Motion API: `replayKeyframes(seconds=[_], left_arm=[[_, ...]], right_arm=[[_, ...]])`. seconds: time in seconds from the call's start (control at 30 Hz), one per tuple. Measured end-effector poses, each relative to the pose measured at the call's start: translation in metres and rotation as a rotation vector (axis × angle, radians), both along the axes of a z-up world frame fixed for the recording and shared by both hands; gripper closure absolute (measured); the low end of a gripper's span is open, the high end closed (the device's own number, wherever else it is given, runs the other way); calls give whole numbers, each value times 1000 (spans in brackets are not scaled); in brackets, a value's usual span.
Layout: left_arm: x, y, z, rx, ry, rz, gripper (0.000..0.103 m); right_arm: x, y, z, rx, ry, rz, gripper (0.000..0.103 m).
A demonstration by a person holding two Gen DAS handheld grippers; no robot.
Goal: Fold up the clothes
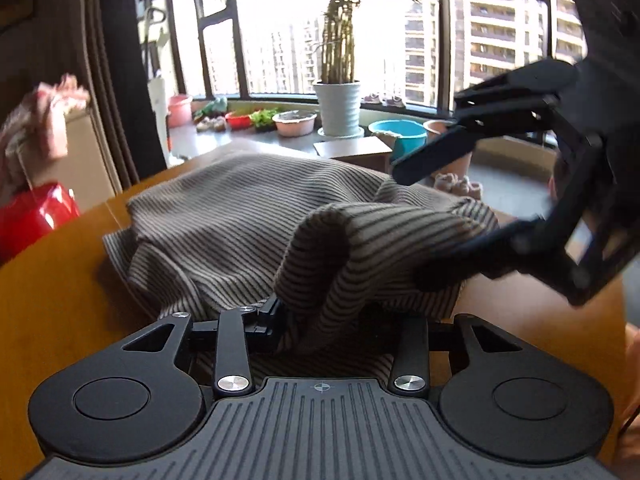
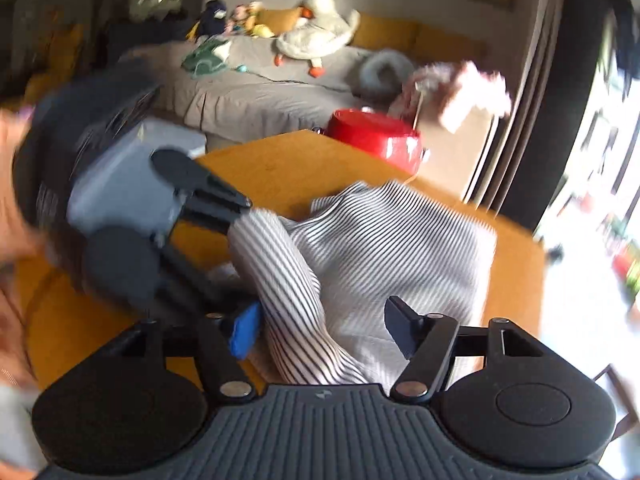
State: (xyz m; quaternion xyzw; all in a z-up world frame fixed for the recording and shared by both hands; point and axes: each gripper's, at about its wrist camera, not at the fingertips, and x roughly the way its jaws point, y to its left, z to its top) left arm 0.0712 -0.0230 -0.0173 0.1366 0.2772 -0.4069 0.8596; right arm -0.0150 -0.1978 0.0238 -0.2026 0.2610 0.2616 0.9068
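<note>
A beige garment with thin dark stripes [image 1: 224, 216] lies heaped on the orange wooden table [image 1: 60, 280]. A rolled bunch of it runs back between the fingers of my left gripper [image 1: 332, 316], which is shut on it; the cloth hides the right finger. At the right, my right gripper [image 1: 416, 224] stands wide open, one finger above the bunch and one against it. In the right wrist view the garment [image 2: 400, 240] passes loosely between the blue-padded fingers of the right gripper [image 2: 320, 328]. The blurred left gripper [image 2: 240, 252] grips the cloth's end.
A red glossy object [image 2: 376, 136] sits past the table's far edge, beside a cardboard box with pink cloth [image 1: 52, 120]. A potted plant [image 1: 338, 108] and plastic basins line the window sill. A sofa with soft toys [image 2: 280, 80] stands behind. A person's hand [image 2: 12, 200] holds the left gripper.
</note>
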Motion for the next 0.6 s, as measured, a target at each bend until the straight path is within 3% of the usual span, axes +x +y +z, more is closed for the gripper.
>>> replayKeyframes(seconds=[0.13, 0.27, 0.37, 0.43, 0.5, 0.6], left_arm=[[21, 12, 3, -104, 146, 41, 60], [27, 23, 4, -148, 204, 73, 61], [29, 35, 6, -170, 232, 99, 60], [25, 46, 12, -184, 240, 104, 55], [19, 64, 22, -213, 239, 100, 45], [17, 90, 41, -285, 216, 163, 35]], right_arm=[[-14, 16, -21, -227, -148, 12, 28], [-7, 35, -50, -363, -331, 25, 29], [4, 45, -51, -306, -243, 78, 78], [4, 52, -47, -292, -221, 79, 82], [-1, 53, -38, -264, -185, 72, 86], [-11, 47, -19, -195, -124, 56, 88]])
